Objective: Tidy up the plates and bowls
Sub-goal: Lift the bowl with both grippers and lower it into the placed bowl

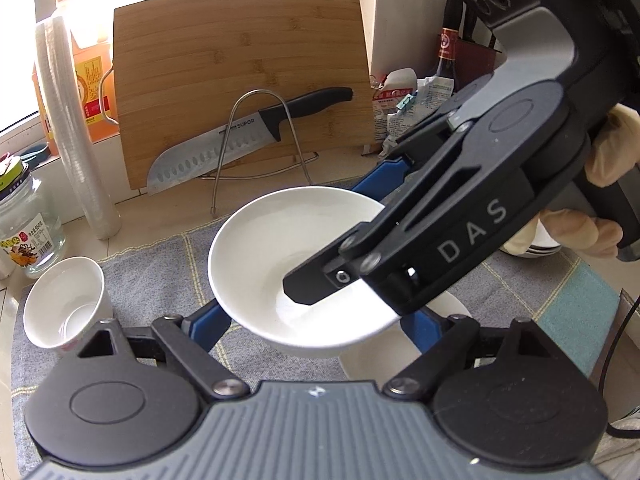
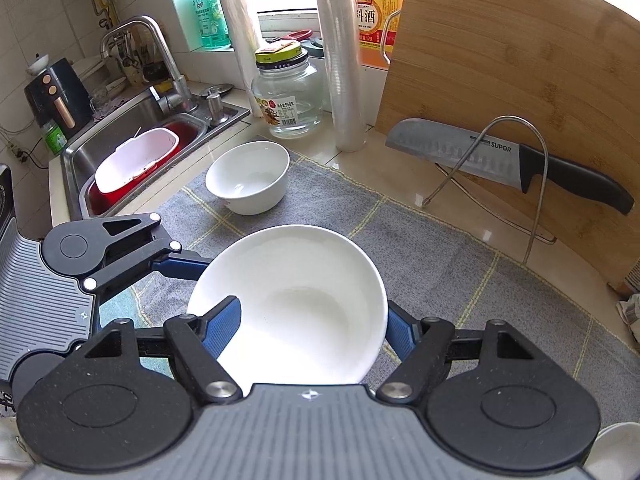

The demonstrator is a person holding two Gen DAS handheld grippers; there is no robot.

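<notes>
A wide white bowl (image 1: 292,268) (image 2: 296,300) hangs over the grey mat (image 1: 160,276) (image 2: 432,280). My right gripper (image 2: 316,326) is shut on the bowl's rim, one blue finger (image 2: 224,328) inside and one outside; in the left wrist view it (image 1: 320,280) comes in from the right. My left gripper (image 1: 316,320) stands open around the bowl from below, its blue fingers (image 1: 208,326) wide on either side. A smaller deep white bowl (image 1: 64,304) (image 2: 248,176) sits on the mat. Another white dish (image 1: 384,344) lies under the held bowl.
A bamboo cutting board (image 1: 240,80) with a knife (image 1: 240,140) on a wire rack stands behind the mat. A glass jar (image 2: 290,92), plastic wrap rolls (image 2: 344,60) and bottles stand at the window. A sink (image 2: 132,152) with a white tub lies at left. Stacked dishes (image 1: 540,246) sit at right.
</notes>
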